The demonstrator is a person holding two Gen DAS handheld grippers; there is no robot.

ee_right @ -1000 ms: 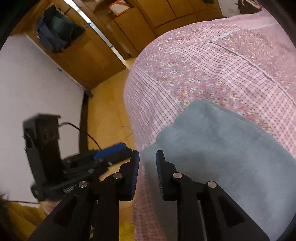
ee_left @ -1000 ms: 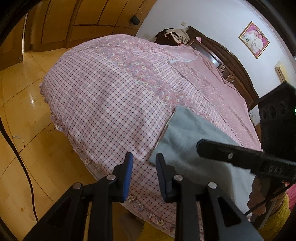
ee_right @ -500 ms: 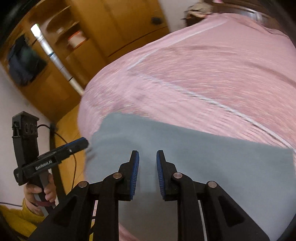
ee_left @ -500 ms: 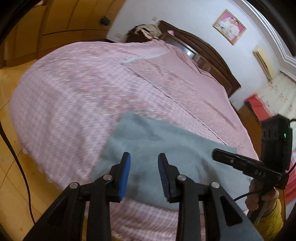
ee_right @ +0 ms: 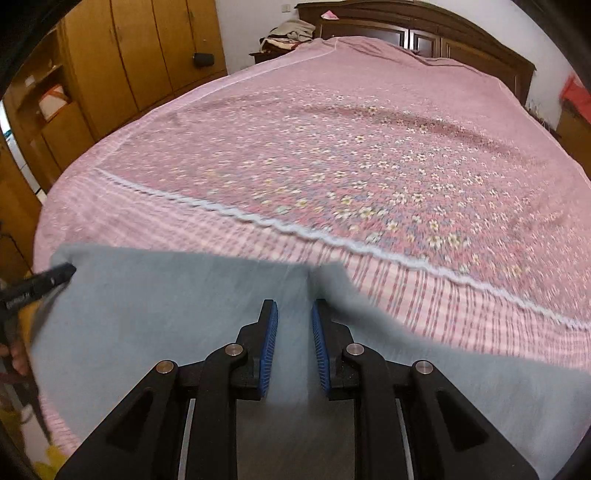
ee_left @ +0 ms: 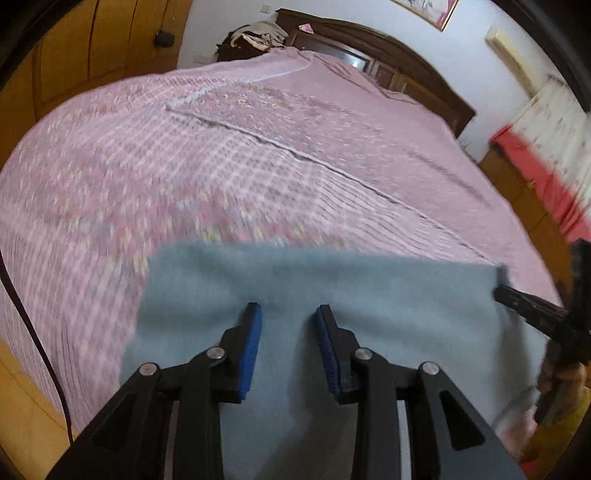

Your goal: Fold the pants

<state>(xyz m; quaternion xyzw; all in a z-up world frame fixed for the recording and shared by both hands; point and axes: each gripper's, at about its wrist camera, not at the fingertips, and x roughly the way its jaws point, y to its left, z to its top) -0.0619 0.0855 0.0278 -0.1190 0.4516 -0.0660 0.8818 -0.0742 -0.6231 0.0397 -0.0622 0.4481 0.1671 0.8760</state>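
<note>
Covering the bed (ee_right: 369, 155), a pink floral bedspread (ee_left: 258, 155); wooden wardrobes (ee_right: 122, 62) beyond.

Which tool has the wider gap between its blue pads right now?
The left tool: clearly wider pad gap in its own view. The right tool stands narrower. Both are open above the grey pants, gripping nothing.

We see from both wrists, close above the grey pants (ee_left: 332, 280), looking across the bed (ee_left: 258, 147) toward its headboard (ee_right: 424, 26); both views share these.
</note>
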